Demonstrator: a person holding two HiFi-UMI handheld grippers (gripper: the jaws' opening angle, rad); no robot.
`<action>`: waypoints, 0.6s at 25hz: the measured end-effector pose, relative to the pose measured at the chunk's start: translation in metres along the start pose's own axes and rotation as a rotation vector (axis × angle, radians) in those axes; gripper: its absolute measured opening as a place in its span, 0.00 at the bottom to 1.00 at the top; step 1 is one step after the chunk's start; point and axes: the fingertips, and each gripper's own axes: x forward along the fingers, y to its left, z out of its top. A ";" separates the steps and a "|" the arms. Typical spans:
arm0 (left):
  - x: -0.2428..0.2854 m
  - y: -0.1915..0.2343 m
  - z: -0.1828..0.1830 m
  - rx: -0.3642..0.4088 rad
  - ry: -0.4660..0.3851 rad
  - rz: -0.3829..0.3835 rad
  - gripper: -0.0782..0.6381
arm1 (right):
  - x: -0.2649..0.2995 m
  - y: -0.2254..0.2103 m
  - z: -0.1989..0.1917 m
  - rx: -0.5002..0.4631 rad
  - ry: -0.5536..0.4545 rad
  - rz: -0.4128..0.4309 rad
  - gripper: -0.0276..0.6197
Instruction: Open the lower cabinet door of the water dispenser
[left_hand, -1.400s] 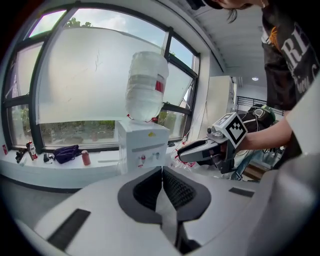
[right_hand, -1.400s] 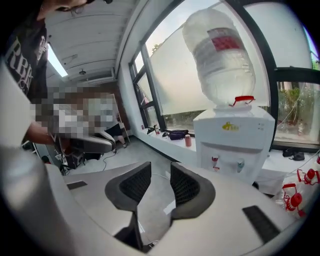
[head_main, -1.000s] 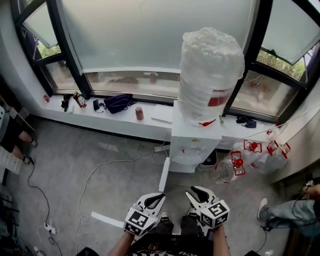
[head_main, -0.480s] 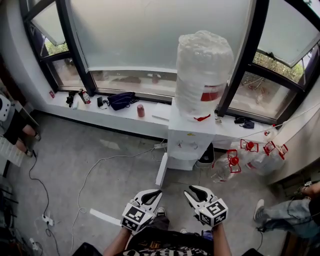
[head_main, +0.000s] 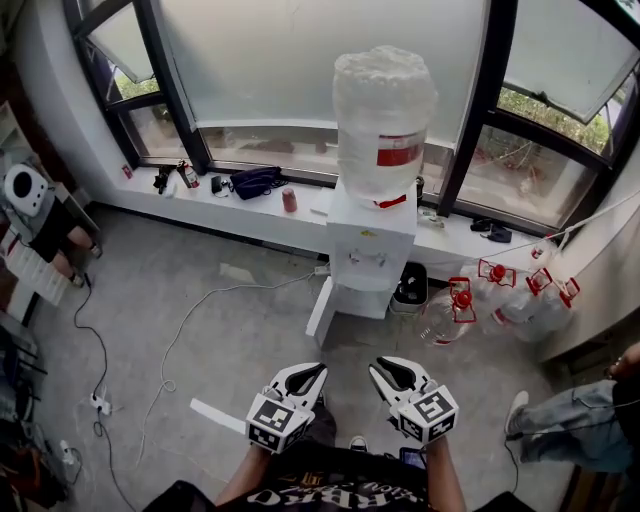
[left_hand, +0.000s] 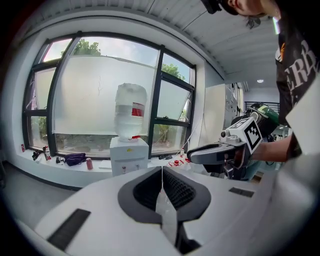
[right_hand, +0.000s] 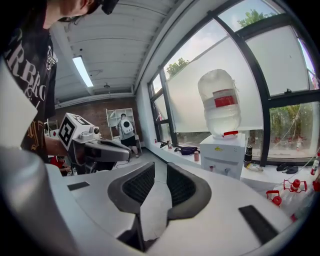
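The white water dispenser stands against the windowsill with a big bottle on top. Its lower cabinet door hangs open, swung out to the left. Both grippers are held low, well back from it, over the floor. My left gripper has its pads meeting at the tip, with nothing in them. My right gripper shows a narrow gap between its pads. Its jaws have just been closing, with nothing between them. The dispenser lies far ahead in both gripper views.
Several empty bottles with red handles lie to the right of the dispenser. A cable runs over the floor to a power strip. A bag and a red cup sit on the sill. One person is at the left, and another's leg shows at the right.
Both grippers and the head view have drawn back from the dispenser, which now sits farther off and higher in the picture. The right jaws stand narrower.
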 end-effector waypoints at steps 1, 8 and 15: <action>-0.004 -0.013 -0.002 -0.001 -0.004 0.006 0.14 | -0.010 0.004 -0.002 -0.001 -0.011 0.007 0.17; -0.035 -0.074 -0.013 -0.013 -0.039 0.075 0.14 | -0.057 0.032 -0.023 -0.033 -0.037 0.072 0.06; -0.071 -0.095 -0.015 -0.015 -0.076 0.137 0.14 | -0.075 0.074 -0.023 -0.113 -0.052 0.150 0.06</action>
